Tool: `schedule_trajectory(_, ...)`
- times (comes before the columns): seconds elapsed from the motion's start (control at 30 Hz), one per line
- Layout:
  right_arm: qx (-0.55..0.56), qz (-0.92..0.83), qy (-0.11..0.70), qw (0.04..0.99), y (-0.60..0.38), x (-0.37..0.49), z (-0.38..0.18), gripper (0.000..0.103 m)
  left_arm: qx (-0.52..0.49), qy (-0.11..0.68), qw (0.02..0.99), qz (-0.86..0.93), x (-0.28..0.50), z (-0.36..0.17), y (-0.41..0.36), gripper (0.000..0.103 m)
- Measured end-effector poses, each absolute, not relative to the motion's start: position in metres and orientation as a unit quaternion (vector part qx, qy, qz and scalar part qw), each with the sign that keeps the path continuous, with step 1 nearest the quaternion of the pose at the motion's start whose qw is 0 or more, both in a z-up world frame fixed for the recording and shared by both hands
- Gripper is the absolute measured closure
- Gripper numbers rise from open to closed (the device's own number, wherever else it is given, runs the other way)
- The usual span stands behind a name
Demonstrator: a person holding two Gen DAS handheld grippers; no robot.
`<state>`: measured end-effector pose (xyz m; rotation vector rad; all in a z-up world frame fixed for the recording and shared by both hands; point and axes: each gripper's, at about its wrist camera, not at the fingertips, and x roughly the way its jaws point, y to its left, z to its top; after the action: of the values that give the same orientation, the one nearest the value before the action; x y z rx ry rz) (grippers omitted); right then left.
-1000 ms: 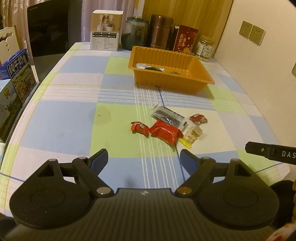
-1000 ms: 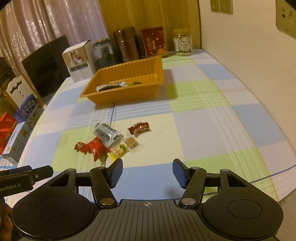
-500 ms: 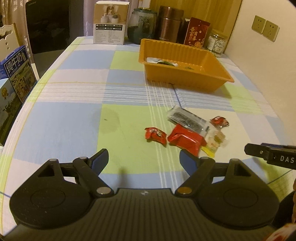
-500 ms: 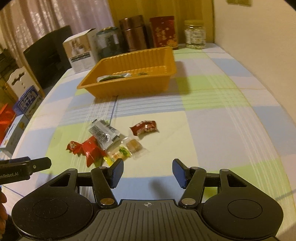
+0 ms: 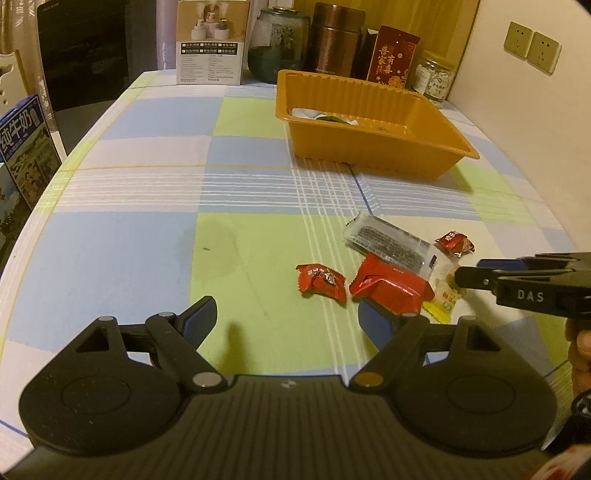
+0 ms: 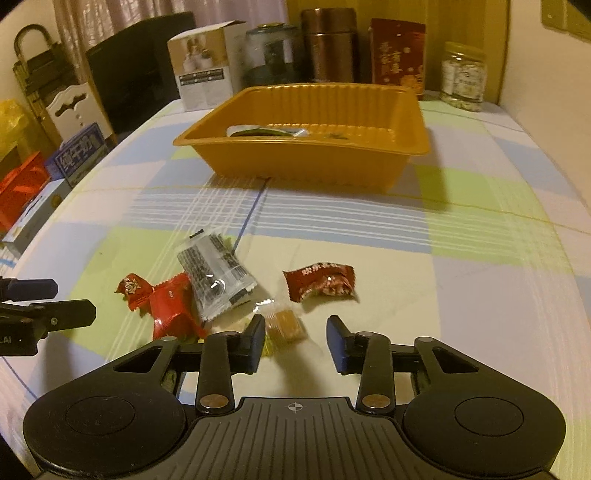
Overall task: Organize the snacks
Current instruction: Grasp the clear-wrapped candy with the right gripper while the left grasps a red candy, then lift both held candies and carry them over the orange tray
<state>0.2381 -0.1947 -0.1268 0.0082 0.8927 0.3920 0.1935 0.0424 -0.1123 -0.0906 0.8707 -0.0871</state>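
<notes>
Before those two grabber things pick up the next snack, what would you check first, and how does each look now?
1. Orange plastic tray has room: ok.
2. Loose snacks in reach: ok; small amber candy in clear wrapper lies just ahead of right gripper.
3. Right fingers closing, nothing pressed yet: ok.
4. Left gripper open, empty: ok.
5. Red foil packet partly under silver-black sachet: not ok.

Home dining room, checked tablecloth (image 5: pixel 155 236), curtains (image 6: pixel 92 22), jars (image 6: pixel 463 75)

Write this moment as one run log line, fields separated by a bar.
left gripper: open, nothing held | right gripper: closing, over clear-wrapped candy, not gripped | red snack packet: on table | orange tray: holds few snacks
</notes>
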Motion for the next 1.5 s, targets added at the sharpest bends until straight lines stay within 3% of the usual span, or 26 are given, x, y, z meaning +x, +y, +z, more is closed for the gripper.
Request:
schedule_trajectory(0.17,-0.021,0.2,0.43,0.88,-0.187,0.243,-0.132,0.069,-0.047,0.425,0.902,-0.052,0.197,-0.116,0.041,0.021)
schedule_trajectory(0.27,-0.029,0.203,0.428,0.88,-0.184,0.242,-0.133,0.082,-0.041,0.427,0.901,-0.059,0.199,-0.118,0.038,0.021)
schedule_trajectory(0.63,0.051,0.165,0.423,0.89,-0.21,0.222,-0.113,0.083,0.022,0.411,0.907,-0.083,0.215,-0.125,0.024,0.028)
schedule_trajectory(1.0,0.063,0.16,0.429,0.887,-0.209,0.214,-0.112,0.083,0.086,0.402,0.905,-0.107,0.231,-0.138,0.011,0.048)
schedule_trajectory(1.3,0.067,0.156,0.431,0.886,-0.21,0.214,-0.112,0.083,0.078,0.403,0.903,-0.125,0.231,-0.138,0.009,0.078)
schedule_trajectory(1.5,0.068,0.154,0.428,0.888,-0.21,0.21,-0.108,0.083,0.045,0.411,0.905,-0.099,0.223,-0.131,0.02,0.081)
